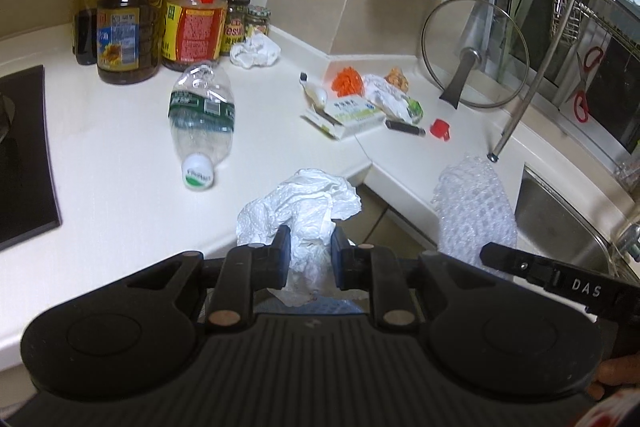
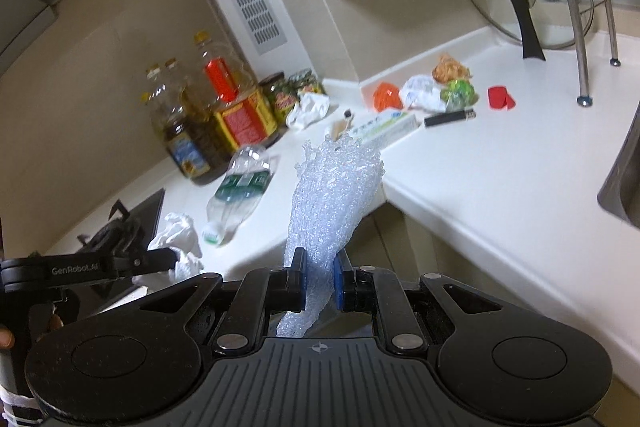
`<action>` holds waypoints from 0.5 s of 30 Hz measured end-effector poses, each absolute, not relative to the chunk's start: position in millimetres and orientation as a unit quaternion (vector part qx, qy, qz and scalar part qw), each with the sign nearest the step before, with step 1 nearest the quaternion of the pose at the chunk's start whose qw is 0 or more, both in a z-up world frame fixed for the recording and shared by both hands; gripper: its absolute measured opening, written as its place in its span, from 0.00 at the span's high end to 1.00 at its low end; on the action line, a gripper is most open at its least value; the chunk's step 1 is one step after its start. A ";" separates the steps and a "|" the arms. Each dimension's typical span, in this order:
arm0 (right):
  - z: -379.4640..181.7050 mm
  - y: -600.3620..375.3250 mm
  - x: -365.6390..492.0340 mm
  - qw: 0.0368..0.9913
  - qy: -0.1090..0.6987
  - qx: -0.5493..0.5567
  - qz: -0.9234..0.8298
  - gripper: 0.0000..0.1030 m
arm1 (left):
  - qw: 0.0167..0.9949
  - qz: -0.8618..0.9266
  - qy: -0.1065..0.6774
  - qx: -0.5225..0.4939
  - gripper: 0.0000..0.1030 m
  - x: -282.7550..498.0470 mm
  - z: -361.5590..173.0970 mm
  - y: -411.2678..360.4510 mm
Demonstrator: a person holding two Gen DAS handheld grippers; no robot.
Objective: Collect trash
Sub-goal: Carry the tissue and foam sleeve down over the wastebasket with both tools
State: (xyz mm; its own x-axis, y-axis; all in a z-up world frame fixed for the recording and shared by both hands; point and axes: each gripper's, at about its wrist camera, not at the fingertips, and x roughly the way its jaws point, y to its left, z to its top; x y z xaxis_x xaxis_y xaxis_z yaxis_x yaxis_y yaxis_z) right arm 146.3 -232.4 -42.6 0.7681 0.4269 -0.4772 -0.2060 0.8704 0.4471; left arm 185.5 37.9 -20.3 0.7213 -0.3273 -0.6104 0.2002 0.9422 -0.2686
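Spanning both views, the white L-shaped desk (image 1: 120,147) carries most of what the task is after, and it wraps an inner corner where both tools hang over open floor rather than over the surface. Against the wall stand big oil bottles (image 1: 124,15), kept upright and clearly in use, so I judge them not to be trash. A glass pot lid (image 1: 474,51) leans by the sink (image 1: 560,227), of which only one corner shows.

Lying on its side near the stove is an empty water bottle (image 1: 202,123), capped and a likely next pick. Farther back a loose heap of scraps (image 1: 372,95) sits with a small carton (image 1: 352,115), a dark marker-like stick (image 1: 404,127) and a red bit (image 1: 440,129); what the orange and green pieces are I cannot make out. Another crumpled tissue (image 1: 256,51) rests by the jars.

The right tool (image 2: 320,281) is pressed together, pinching a strip of bubble wrap (image 2: 336,187) by its lower end, so the rest stands up limp. The left tool (image 1: 306,261) pinches a wad of white tissue (image 1: 304,203), jaws narrowed on it. No bin appears in either view, so where these go is hidden.
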 end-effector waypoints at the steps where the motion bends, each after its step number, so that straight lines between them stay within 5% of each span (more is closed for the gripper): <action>1: -44.5 -231.4 143.7 0.920 0.297 0.188 0.172 0.87 | 0.922 -0.143 0.348 -0.092 0.82 183.7 -22.2 37.1; 15: -87.0 -233.8 129.0 0.902 0.358 0.168 0.175 0.87 | 0.902 -0.140 0.397 -0.091 0.82 172.9 -58.3 11.4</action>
